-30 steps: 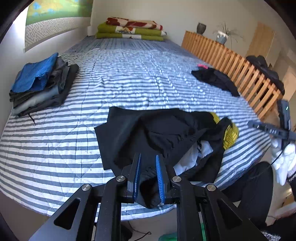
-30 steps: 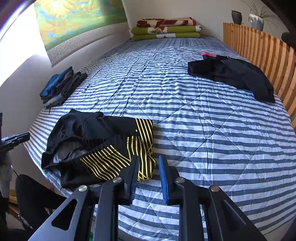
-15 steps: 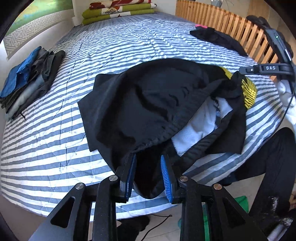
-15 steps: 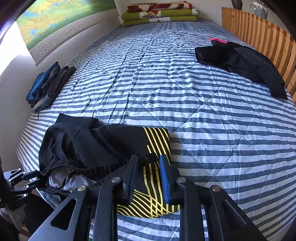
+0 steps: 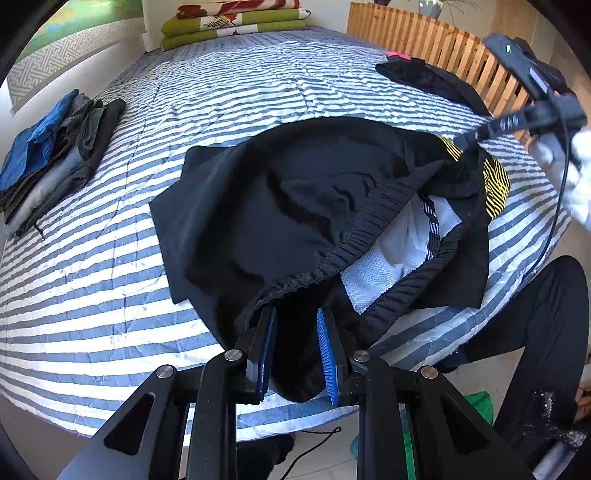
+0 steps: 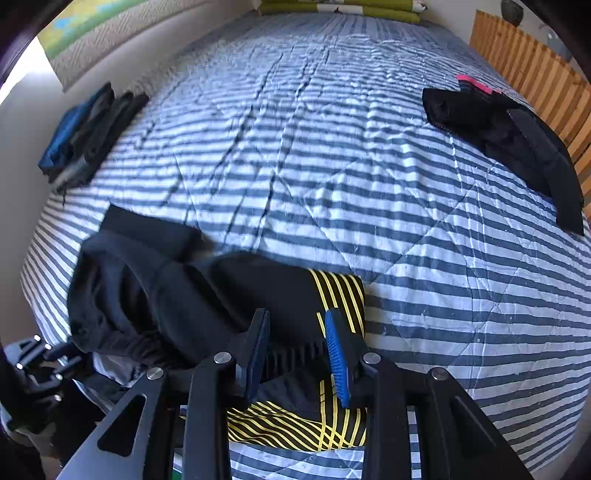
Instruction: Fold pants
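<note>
Black with yellow stripes, the pants (image 5: 295, 206) are lying crumpled at the near edge of the striped bed (image 5: 258, 96), waistband toward us

From the left wrist view we get the inside of them: the ribbed waistband gaping open and a white lining (image 5: 399, 251) showing through, which the right view barely catches. Our left gripper (image 5: 295, 325) has black fabric hanging between its blue pads at the bed's edge; the jaws are narrow and have just been closing a bit, but we honestly can't tell if the pads are pressing the cloth or just sitting around it

The right wrist view gives us the other end: the yellow striped panel (image 6: 340, 295) spread flat, plus more of it down near the bottom. Our right gripper (image 6: 297, 328) is over the waistband there, jaws narrow and just been opening slightly, with the ribbed band running between the pads. Can't say for sure it's pinched either

Around the bed: a stack of folded clothes (image 5: 51, 155) with a blue piece on top over at the left edge, another black garment (image 6: 498, 140) with a pink bit lying well apart near the wooden slatted rail (image 5: 436, 48), and green folded blankets (image 5: 236, 26) at the far end. The right gripper's body cuts across the corner of the left view and hides part of the yellow panel
</note>
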Demonstrator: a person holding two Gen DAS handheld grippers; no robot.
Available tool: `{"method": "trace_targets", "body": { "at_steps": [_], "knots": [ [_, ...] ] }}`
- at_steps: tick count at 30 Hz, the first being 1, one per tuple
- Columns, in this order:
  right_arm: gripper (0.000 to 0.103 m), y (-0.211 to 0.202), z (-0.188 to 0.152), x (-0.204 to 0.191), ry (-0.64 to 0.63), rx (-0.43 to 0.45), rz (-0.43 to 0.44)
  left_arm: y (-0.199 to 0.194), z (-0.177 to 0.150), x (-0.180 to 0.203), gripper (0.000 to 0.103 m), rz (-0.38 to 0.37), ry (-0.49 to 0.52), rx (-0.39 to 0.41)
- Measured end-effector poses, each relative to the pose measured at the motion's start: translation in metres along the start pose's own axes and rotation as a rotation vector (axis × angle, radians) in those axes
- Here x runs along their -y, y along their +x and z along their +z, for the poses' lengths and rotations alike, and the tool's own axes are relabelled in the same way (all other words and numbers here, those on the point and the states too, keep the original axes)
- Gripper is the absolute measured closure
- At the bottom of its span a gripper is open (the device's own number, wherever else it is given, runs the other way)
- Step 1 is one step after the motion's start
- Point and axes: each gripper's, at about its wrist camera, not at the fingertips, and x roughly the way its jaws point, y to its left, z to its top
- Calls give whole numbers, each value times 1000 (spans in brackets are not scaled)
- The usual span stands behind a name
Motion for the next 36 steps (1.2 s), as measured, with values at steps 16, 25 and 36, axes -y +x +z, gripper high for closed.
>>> {"method": "trace_targets", "body": {
  "at_steps": [16, 25, 36],
  "knots": [
    [75, -19, -82, 32, 34, -15, 14, 8, 10, 5, 68, 66, 123, -37],
    [76, -16, -94, 40, 79, -8, 47, 20, 13, -17, 99, 66, 14, -46],
    [98, -172, -69, 24, 1, 364, -48, -170, 86, -27, 100, 33, -90, 347]
  ]
}}
